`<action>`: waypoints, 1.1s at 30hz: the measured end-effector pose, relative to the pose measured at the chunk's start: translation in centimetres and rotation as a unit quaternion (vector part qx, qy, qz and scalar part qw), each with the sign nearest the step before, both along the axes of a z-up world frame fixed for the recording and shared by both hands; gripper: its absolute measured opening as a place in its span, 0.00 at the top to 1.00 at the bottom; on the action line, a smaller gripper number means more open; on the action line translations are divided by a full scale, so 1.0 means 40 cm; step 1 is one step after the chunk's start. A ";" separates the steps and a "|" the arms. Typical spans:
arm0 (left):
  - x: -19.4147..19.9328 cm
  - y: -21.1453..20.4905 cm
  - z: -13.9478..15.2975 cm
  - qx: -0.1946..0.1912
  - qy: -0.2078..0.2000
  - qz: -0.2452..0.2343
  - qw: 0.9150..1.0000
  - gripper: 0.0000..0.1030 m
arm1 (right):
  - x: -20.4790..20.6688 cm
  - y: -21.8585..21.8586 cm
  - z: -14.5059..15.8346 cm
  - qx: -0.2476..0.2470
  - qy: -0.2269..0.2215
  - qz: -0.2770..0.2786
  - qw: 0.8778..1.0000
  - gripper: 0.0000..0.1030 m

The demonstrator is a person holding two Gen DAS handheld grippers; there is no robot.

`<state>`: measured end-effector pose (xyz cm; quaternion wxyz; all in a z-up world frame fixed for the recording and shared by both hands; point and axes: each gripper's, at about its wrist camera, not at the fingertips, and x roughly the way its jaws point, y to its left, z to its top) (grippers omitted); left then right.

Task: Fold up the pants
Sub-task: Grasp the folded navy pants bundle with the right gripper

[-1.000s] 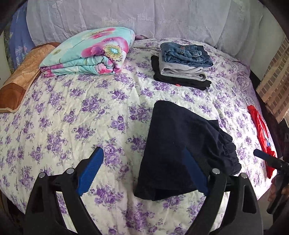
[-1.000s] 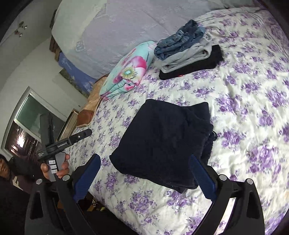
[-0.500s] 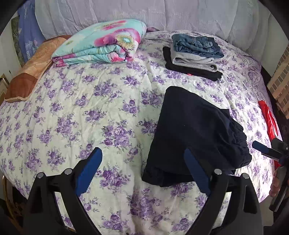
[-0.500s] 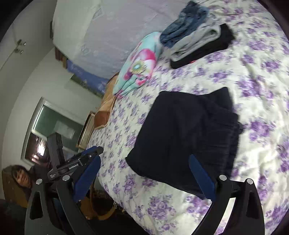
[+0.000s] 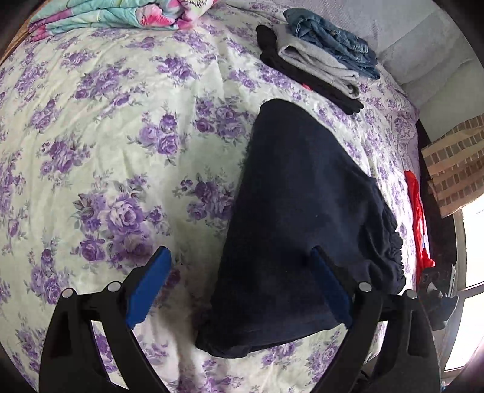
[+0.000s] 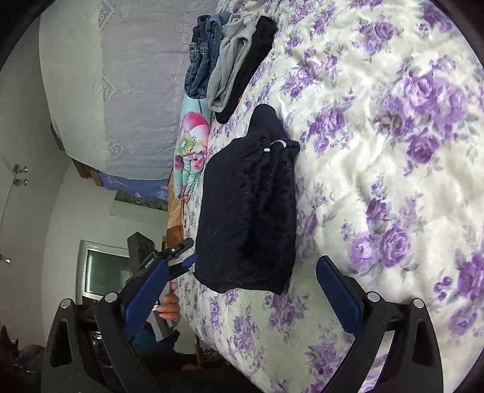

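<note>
Looking ahead, your folded navy pants [image 5: 299,223] run lengthwise away from both grippers. Left gripper [image 5: 240,290] is nearer, its spread, empty jaws straddling the near hem; right gripper [image 6: 243,294], equally wide and empty, faces the elastic waistband side.

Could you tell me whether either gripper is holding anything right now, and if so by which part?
Nothing is held. The left gripper and right gripper are both open near the folded pants.

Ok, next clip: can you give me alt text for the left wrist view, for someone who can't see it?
Folded dark navy pants lie on a purple-flowered bedspread, with the open left gripper above their near end, holding nothing. Beyond them sits a stack of folded clothes, jeans on top, and a floral quilt at the far left.
</note>
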<state>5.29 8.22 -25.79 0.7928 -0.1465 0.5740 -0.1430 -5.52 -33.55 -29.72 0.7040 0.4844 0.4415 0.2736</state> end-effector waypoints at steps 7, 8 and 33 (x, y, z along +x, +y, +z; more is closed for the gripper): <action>0.027 -0.020 -0.055 -0.024 0.026 -0.044 0.998 0.09 | 0.048 0.082 -0.025 -0.020 0.017 0.040 0.999 0.03; 0.032 -0.033 -0.061 -0.026 0.027 -0.054 0.998 0.07 | 0.060 0.095 -0.028 -0.019 0.015 0.046 0.999 0.03; 0.072 -0.078 -0.052 -0.109 0.014 -0.110 0.988 0.53 | 0.126 0.146 -0.031 0.090 0.022 0.020 0.996 0.54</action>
